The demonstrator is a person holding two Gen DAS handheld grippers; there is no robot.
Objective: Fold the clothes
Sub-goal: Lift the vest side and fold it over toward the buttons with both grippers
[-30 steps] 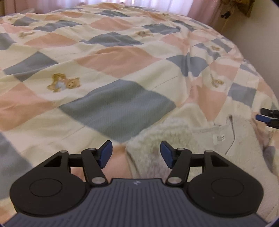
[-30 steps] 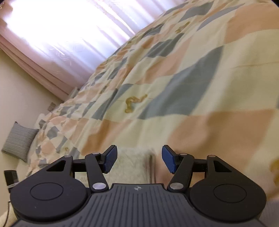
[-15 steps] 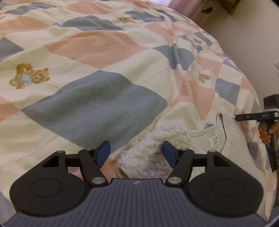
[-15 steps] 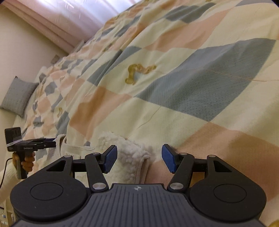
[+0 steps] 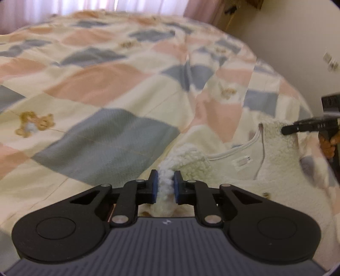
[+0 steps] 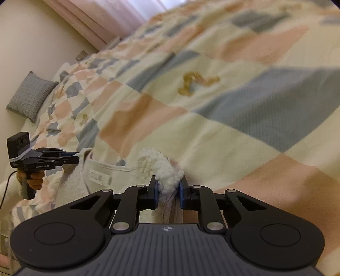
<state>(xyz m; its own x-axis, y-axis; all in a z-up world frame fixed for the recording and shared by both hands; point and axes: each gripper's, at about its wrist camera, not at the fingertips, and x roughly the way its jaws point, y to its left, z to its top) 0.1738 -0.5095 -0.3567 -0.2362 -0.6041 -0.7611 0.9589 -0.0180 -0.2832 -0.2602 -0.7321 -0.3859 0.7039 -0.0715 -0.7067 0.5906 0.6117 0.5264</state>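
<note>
A cream fleece garment (image 5: 274, 167) with a white neckline and a label lies on the bed at the lower right of the left wrist view. My left gripper (image 5: 165, 184) is shut on one fluffy shoulder of it. In the right wrist view the garment (image 6: 99, 176) shows at the lower left, and my right gripper (image 6: 169, 189) is shut on its other fluffy shoulder (image 6: 161, 167). Each gripper shows in the other's view: the right one (image 5: 310, 126) at the far right, the left one (image 6: 42, 159) at the far left.
The bed carries a checked quilt (image 5: 119, 89) in pink, blue and cream with teddy bears. A grey cushion (image 6: 31, 95) leans on the wall at the far left. Pink curtains (image 6: 102, 17) hang behind the bed. A wall (image 5: 297, 42) stands to the right.
Both grippers were open over the fleece edge; both have closed on the garment's shoulders. The neckline now stretches between them.
</note>
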